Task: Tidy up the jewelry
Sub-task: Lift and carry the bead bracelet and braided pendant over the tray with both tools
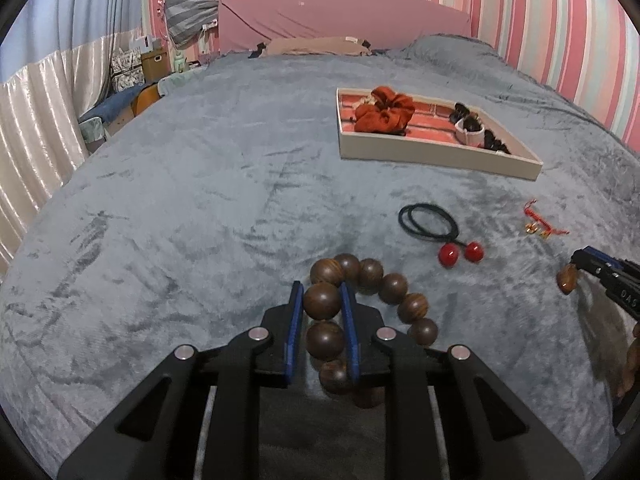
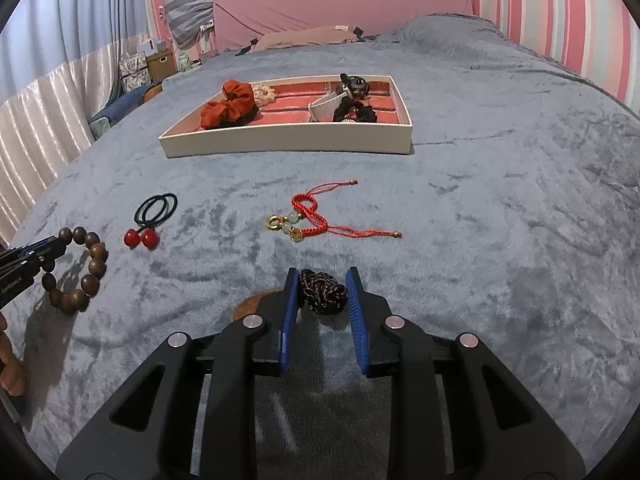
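Bead bracelet: one brown wooden bead is pinched between the blue pads of the left gripper; the rest of the strand is draped to the right of the jaws and below them. Seen from the right wrist view, the strand hangs from the tips with a shadow cast on the blanket beneath, so it is judged to be partly lifted.

Right gripper: the jaws are closed on a dark knotted cord, with a brown pendant-like piece just to the left of the tips. Whether this item is clear of the blanket cannot be told.

Ahead of the jaws, still loose on the blanket: a black hair tie with two red balls, and a red braided bracelet with gold and pale beads.

Farther ahead: the tray, already holding a rust scrunchie, a cream one behind it, and dark pieces with a white holder at its right end.

Progress, as judged: several items stowed; two in hand but not yet carried over; two untouched. Roughly half is estimated to remain.
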`<state>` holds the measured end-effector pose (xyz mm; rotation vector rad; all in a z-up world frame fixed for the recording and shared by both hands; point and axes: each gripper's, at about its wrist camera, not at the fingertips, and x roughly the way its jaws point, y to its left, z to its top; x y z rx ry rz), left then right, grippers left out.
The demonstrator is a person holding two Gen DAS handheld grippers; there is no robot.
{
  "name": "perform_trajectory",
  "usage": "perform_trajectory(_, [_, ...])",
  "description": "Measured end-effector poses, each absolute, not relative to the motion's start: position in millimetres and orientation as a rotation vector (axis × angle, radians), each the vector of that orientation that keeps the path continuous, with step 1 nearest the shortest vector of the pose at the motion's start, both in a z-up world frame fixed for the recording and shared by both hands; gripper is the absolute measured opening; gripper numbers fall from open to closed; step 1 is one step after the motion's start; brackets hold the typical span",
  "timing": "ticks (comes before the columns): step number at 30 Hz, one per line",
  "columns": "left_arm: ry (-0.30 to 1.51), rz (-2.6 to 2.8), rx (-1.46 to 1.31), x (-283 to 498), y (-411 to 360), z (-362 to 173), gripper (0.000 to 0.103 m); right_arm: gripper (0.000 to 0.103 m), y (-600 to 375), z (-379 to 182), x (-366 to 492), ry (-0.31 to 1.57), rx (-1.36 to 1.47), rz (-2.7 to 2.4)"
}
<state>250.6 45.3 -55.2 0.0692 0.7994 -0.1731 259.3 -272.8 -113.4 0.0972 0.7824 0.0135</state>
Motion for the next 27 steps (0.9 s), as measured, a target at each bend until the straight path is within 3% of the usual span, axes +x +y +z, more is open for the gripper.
perform_trajectory(27, [0.679, -0.216, 0.062, 261.5, 6.6, 11.6, 0.019, 0.024, -279.2, -61.4, 271.4, 0.674, 0.108, 0.022])
